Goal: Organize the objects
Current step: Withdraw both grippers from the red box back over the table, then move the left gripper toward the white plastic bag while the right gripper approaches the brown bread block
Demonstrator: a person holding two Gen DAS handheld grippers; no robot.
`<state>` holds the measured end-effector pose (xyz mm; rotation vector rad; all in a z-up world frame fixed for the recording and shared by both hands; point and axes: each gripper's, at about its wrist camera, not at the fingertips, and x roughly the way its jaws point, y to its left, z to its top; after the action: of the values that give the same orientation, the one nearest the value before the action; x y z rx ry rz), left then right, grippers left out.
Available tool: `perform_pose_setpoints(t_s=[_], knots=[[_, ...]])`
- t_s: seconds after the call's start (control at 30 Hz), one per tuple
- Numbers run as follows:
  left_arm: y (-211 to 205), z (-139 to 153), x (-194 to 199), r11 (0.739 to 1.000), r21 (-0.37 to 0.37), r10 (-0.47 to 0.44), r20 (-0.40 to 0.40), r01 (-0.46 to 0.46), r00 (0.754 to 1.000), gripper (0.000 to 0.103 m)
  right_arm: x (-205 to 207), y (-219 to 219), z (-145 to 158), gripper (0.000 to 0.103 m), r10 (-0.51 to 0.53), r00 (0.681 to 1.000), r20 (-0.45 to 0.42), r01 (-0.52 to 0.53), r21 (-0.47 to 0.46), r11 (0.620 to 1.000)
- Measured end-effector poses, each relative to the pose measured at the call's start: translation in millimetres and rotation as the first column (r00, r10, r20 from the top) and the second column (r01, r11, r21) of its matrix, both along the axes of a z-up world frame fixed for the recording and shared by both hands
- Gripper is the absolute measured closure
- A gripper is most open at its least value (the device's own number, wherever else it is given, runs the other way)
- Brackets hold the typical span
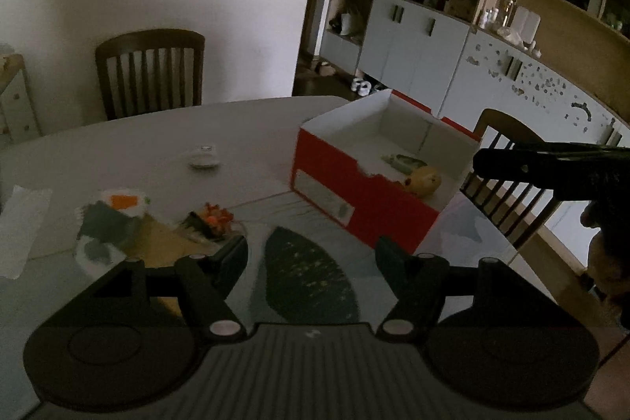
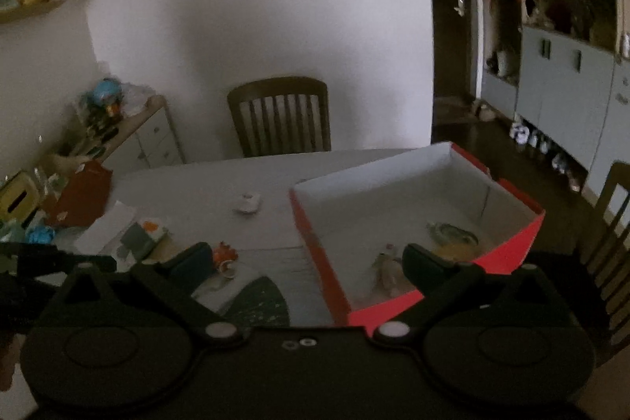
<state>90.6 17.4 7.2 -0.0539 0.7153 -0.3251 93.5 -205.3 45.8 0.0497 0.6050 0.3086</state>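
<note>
A red box (image 1: pixel 334 180) with a white inside stands on the table's right half, with a yellow toy (image 1: pixel 424 180) and a greenish object (image 1: pixel 405 162) lying in it. My left gripper (image 1: pixel 311 256) hovers open over the table, in front of the box, nothing between its fingers. Left of it lie a small orange toy (image 1: pixel 212 215), a white packet with an orange patch (image 1: pixel 124 203) and a small white round object (image 1: pixel 204 158). My right gripper (image 2: pixel 307 262) is open above the red box (image 2: pixel 512 254), whose near-left corner sits between the fingers. The orange toy (image 2: pixel 225 256) lies by its left finger.
The oval table (image 1: pixel 138 140) carries a dark leaf-patterned mat (image 1: pixel 307 278) and a white paper (image 1: pixel 23 223) at its left edge. Wooden chairs (image 1: pixel 151 71) stand behind and to the right (image 1: pixel 508 168). Cabinets line the right wall; a cluttered drawer unit (image 2: pixel 130 136) stands at the left.
</note>
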Motion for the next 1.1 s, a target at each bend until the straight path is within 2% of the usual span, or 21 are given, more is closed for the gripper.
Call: perform_pose_setpoints(t_s=[0.1, 0.2, 0.27, 0.5, 0.67, 0.8, 1.1], knots=[[17, -2, -6, 1.0, -0.009, 0.011, 0.003, -0.011, 1.0, 0.032, -5, 14, 1, 0.0, 0.02, 1.0, 0.007, -0.02, 0.008, 1.0], [34, -4, -9, 0.999, -0.025, 0.026, 0.004, -0.026, 1.0, 0.025, -7, 26, 0, 0.001, 0.066, 0.998, -0.011, -0.066, 0.027, 0.997], [46, -5, -10, 0.999, -0.032, 0.039, 0.008, -0.039, 0.999, 0.025, -7, 35, -1, 0.001, 0.075, 0.997, -0.026, -0.075, 0.015, 0.997], [87, -12, -3, 0.995, -0.029, 0.098, -0.004, -0.098, 0.995, 0.02, -11, 73, -6, 0.0, 0.164, 0.986, -0.032, -0.163, 0.027, 0.986], [111, -22, 10, 0.993, -0.022, 0.115, -0.031, -0.116, 0.993, 0.018, -5, 106, -12, 0.001, 0.223, 0.974, -0.044, -0.224, -0.015, 0.974], [130, -32, 24, 0.99, -0.021, 0.139, -0.05, -0.14, 0.989, 0.001, 5, 129, -21, 0.001, 0.26, 0.963, -0.071, -0.263, -0.037, 0.964], [163, -56, 66, 0.981, 0.005, 0.193, -0.09, -0.193, 0.977, 0.001, 23, 178, -48, 0.001, 0.344, 0.93, -0.127, -0.361, -0.145, 0.921]])
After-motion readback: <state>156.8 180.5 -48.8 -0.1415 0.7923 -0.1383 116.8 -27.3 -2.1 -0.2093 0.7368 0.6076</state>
